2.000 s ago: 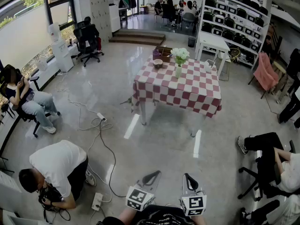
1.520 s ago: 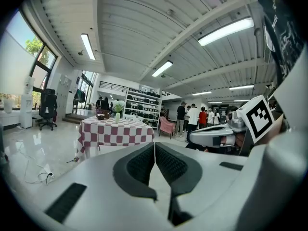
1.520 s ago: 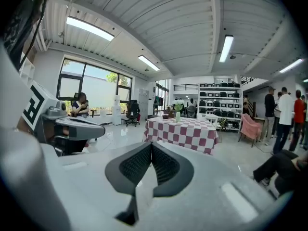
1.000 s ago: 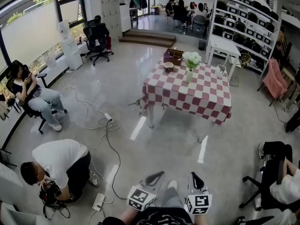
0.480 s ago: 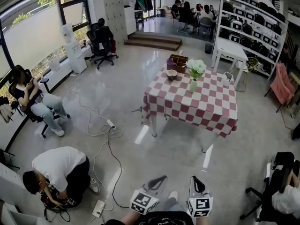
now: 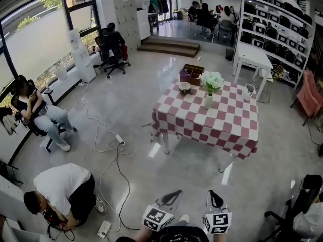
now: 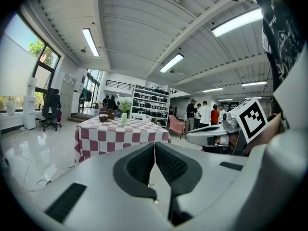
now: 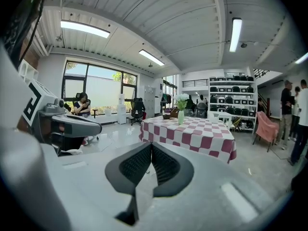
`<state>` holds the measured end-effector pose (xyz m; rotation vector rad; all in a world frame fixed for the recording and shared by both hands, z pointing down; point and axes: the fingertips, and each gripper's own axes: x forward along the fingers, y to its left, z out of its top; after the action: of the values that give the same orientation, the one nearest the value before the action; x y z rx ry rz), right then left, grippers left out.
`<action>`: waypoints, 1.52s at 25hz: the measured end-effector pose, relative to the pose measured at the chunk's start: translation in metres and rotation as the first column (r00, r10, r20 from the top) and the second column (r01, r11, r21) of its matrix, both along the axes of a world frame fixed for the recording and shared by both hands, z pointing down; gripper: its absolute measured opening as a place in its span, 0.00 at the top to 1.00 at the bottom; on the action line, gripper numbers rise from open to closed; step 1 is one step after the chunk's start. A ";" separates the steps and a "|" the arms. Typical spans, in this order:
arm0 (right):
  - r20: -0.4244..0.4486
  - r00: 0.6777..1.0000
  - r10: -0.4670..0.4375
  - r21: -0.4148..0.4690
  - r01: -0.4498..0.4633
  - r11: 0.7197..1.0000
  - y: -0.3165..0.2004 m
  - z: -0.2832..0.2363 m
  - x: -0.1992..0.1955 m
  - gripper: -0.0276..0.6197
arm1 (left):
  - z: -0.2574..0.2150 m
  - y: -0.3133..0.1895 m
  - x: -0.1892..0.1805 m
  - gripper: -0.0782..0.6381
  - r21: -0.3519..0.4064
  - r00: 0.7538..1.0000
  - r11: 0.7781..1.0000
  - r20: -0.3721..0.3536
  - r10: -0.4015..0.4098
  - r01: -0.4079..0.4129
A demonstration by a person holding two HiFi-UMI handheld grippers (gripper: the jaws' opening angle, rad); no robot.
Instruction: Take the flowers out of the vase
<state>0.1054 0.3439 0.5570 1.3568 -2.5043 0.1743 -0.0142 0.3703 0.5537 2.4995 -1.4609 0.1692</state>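
Note:
White flowers [image 6: 211, 79] stand in a pale green vase [image 6: 208, 101] on a red-and-white checked table [image 6: 202, 125] across the room. Both grippers are held low at the bottom edge of the head view, far from the table. My left gripper [image 6: 174, 193] and right gripper [image 6: 212, 194] are both shut with nothing between the jaws. In the left gripper view the left gripper [image 7: 154, 146] points at the table with the flowers [image 7: 125, 101] and vase [image 7: 123, 119]. The right gripper [image 8: 151, 146] faces the flowers [image 8: 181, 99] and vase [image 8: 181, 117] too.
A person crouches on the floor at the lower left [image 6: 63, 185], beside cables [image 6: 113, 150] and a power strip [image 6: 104, 229]. Another person sits by the window [image 6: 38, 110]. A bowl [image 6: 185, 86] and a wooden box [image 6: 193, 73] share the table. Shelves [image 6: 275, 29] line the far right.
The table with the vase has come nearer and sits lower in the head view. Both grippers stay shut, side by side at the bottom edge.

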 end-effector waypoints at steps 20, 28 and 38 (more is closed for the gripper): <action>0.074 0.996 -0.041 0.007 0.040 0.999 -0.084 -0.008 0.037 0.95 | -0.001 -0.087 0.052 0.87 0.013 1.000 0.999 0.004 -0.031 0.031; 0.086 0.996 -0.031 0.002 0.031 1.000 -0.094 -0.002 0.042 0.95 | 0.001 -0.099 0.054 0.87 0.009 1.000 1.000 0.009 -0.029 0.029; 0.038 0.999 0.002 0.035 -0.004 0.999 -0.116 0.001 0.036 0.95 | -0.005 -0.128 0.040 0.87 0.014 0.998 0.999 -0.052 -0.035 0.036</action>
<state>0.1409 0.2281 0.5579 1.3837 -2.5481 0.1591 0.0261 0.2426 0.5491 2.4681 -1.4902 0.0871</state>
